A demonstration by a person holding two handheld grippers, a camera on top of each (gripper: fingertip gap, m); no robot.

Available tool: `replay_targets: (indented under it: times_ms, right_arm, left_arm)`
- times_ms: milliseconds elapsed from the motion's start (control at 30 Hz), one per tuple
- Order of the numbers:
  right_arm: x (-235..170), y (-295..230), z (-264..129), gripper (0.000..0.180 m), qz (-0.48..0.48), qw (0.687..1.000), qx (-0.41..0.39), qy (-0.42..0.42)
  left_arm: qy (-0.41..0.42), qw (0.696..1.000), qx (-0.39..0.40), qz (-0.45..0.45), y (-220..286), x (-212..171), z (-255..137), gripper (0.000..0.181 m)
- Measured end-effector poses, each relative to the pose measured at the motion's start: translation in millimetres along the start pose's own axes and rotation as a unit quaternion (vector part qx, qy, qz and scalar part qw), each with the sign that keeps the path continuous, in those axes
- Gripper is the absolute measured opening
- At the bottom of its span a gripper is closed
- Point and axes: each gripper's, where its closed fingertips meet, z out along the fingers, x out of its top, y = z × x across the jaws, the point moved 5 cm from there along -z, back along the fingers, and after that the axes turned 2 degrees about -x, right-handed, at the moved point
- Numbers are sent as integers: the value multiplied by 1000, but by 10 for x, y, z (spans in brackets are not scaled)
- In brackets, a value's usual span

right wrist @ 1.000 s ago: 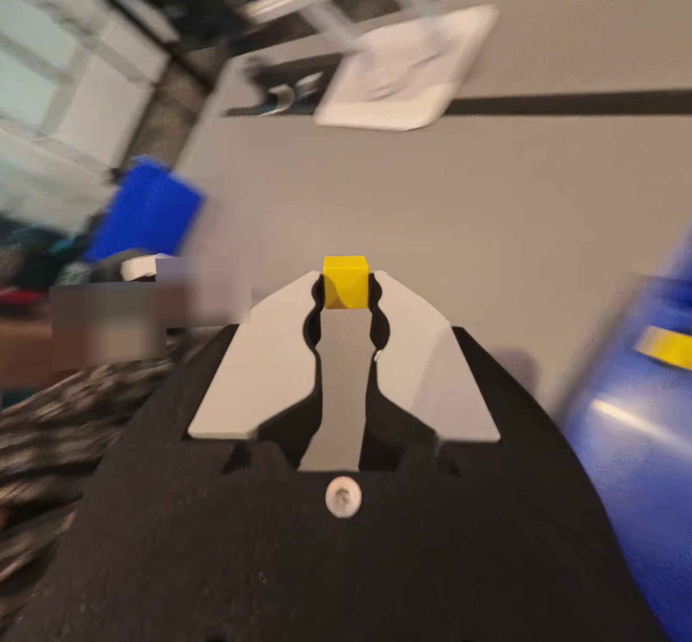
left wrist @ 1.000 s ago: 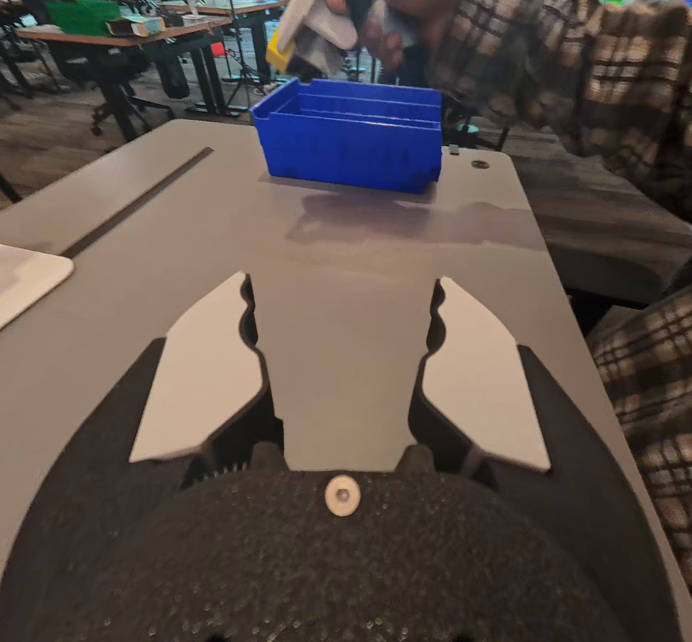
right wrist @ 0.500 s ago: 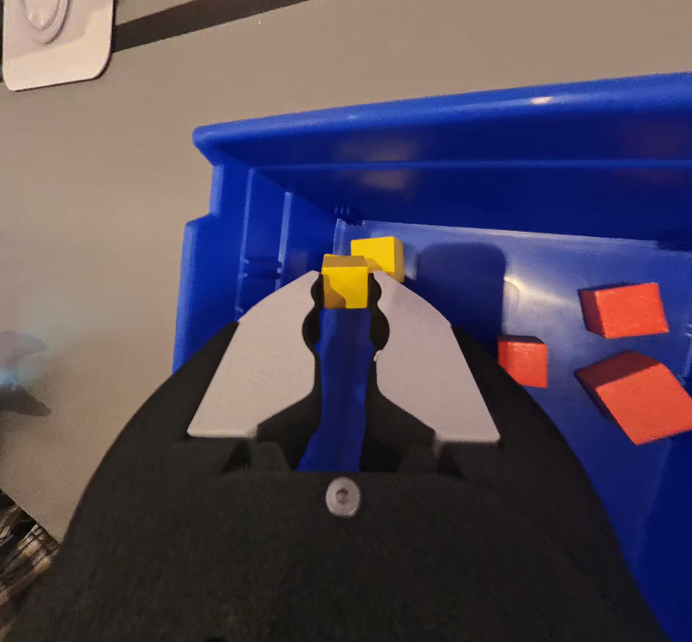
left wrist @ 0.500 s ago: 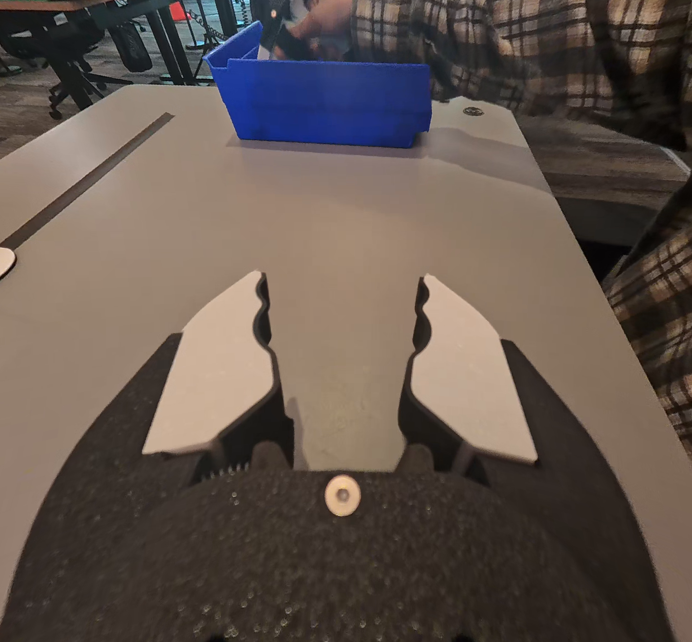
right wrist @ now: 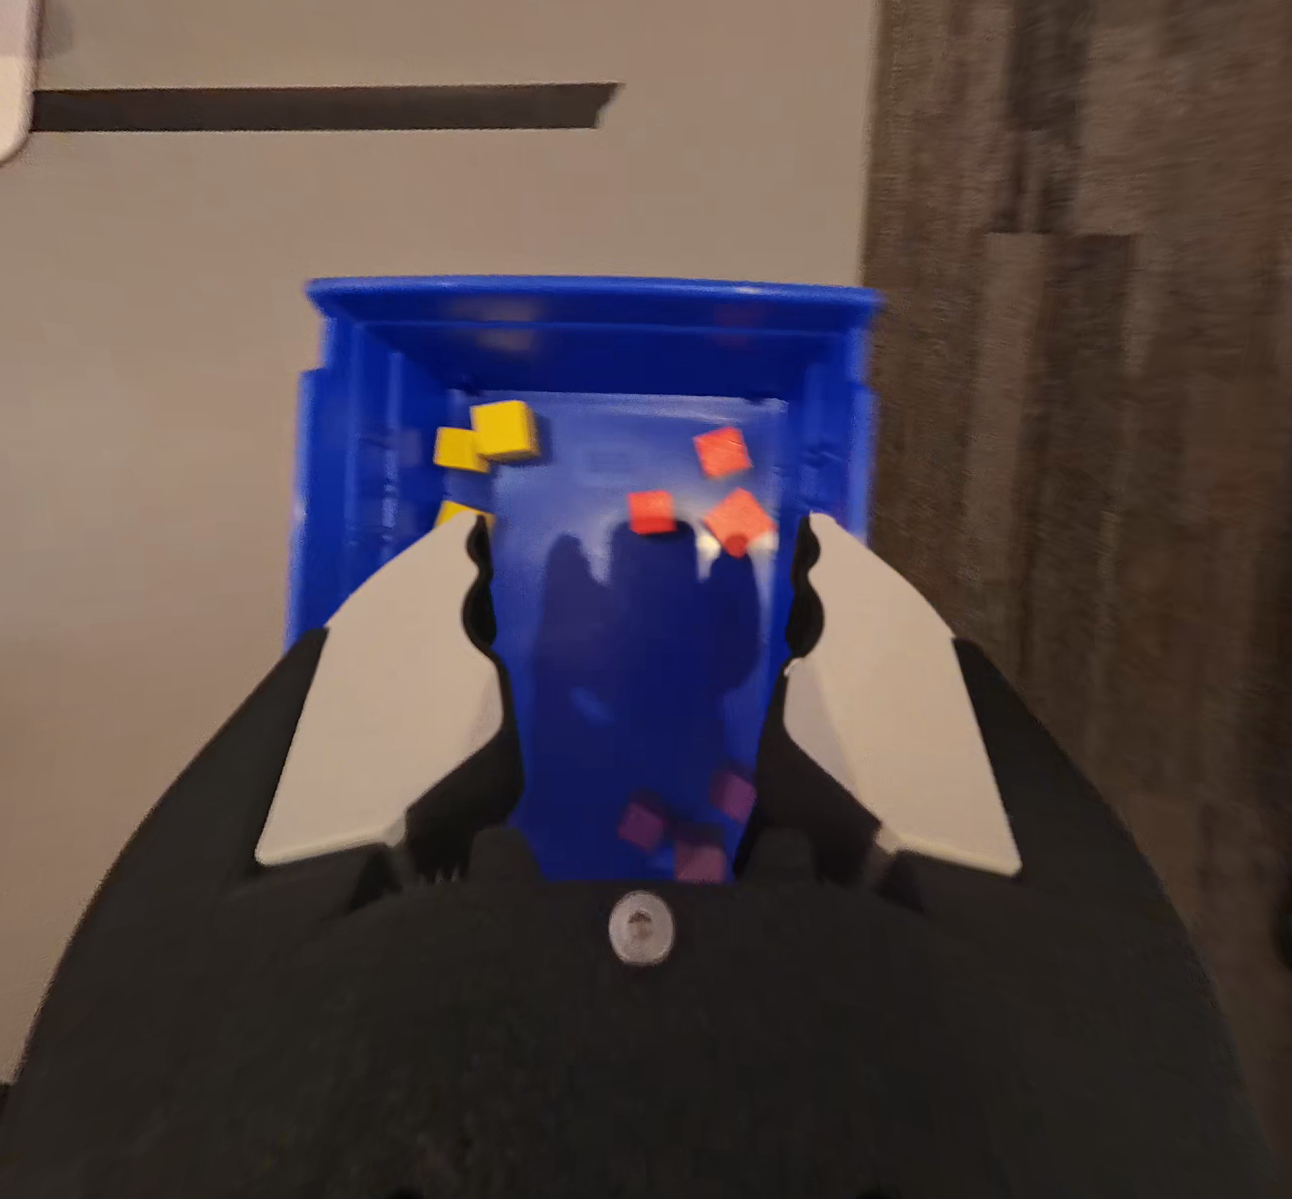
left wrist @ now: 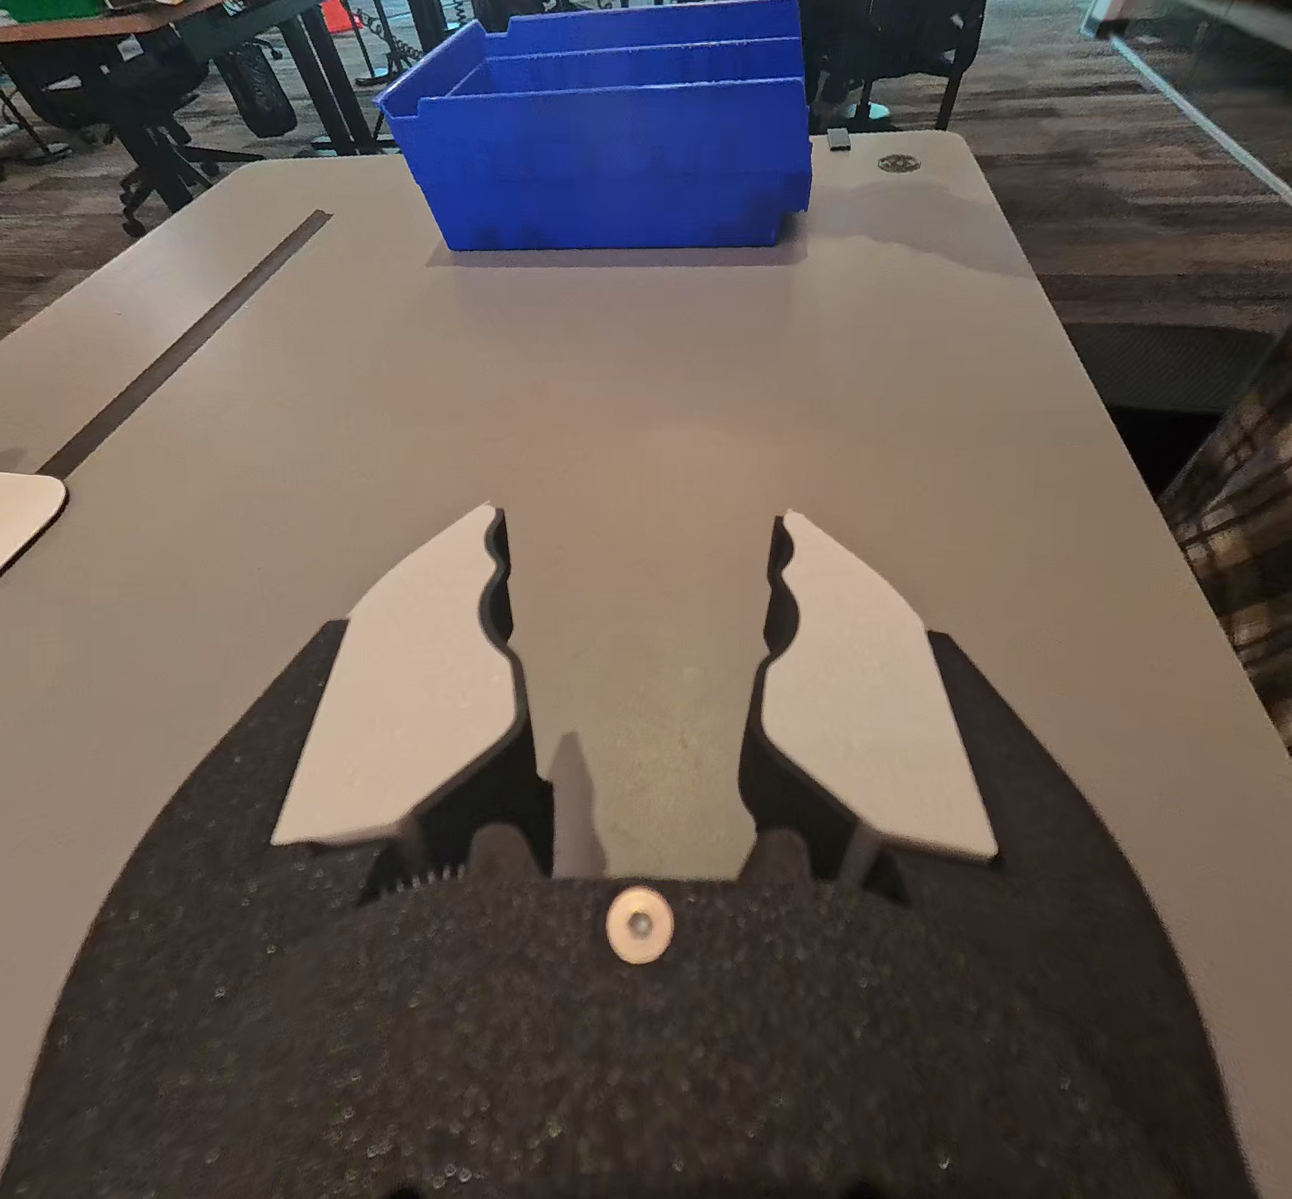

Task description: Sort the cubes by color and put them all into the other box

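Hovering above the blue box (right wrist: 591,302), the right tongs (right wrist: 640,536) stand wide and hold nothing, pointed straight down into the bin so its whole floor can be read from the right wrist view. Inside, the cubes lie grouped by colour, which is the point of the sorting: the yellow cubes (right wrist: 502,433) sit together at about 11 o'clock against the box's wall, with another yellow one partly hidden behind the tongs' left fingertip; the red cubes (right wrist: 723,452) cluster at about 1 o'clock, near one another but apart; the purple cubes (right wrist: 640,824) gather at about 5 o'clock, close to the tongs' base (this view is smeared, so exact counts are uncertain). Keeping each colour in its own corner leaves bare floor between groups.

The left tongs (left wrist: 636,522) are also wide and carry nothing, held low over the grey bench (left wrist: 629,396) with the same blue box at 12 o'clock, well apart, standing near the bench's far edge. A dark strip (left wrist: 189,340) runs toward 10 o'clock. No loose cubes show on the bench, and the source box is not in view, so I cannot tell how many remain to be moved.
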Motion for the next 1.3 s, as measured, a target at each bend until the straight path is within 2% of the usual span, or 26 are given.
replay_targets:
  times_ms: [67,167,300,467,567,633,667,700,767,833,900,1033,1300]
  right_arm:
    - [-62,291,-173,85,16,998,-51,-21]
    - [-282,649,-204,87,42,992,-91,-78]
    - [-596,798,25,86,94,985,-48,-133]
    - [-866,853,345,84,101,974,-37,-197]
    - [-964,841,480,64,109,968,-21,-226]
    - [-1009,775,555,40,129,963,17,-237]
    - [-1028,711,590,22,144,958,51,-244]
    - [-1051,658,624,16,160,951,77,-251]
    - [-1056,654,639,14,153,952,66,-255]
    - [-1060,656,642,6,100,958,31,-267]
    - [-1064,615,657,6,70,957,11,-282]
    - [-1064,484,673,5,58,961,33,-268]
    - [-1099,200,667,5,56,968,25,-245]
  left_arm:
    - [-5,1000,4,7,11,0,8,70]
    - [-12,1000,8,20,34,2,21,69]
    - [-18,999,12,35,54,-1,39,67]
    - [-24,999,5,31,66,-35,75,67]
    - [-23,999,3,29,67,-39,85,67]
    - [-18,1000,3,23,65,-23,82,67]
    - [-16,1000,3,18,69,-12,74,68]
    - [-14,1000,3,12,81,2,57,69]
    - [-5,1000,7,3,127,49,-11,69]
    - [10,1000,17,-6,193,110,-113,68]
    - [26,999,26,-21,276,163,-227,67]
    - [41,996,59,-50,439,185,-447,65]
    - [48,987,141,-58,619,220,-875,57]
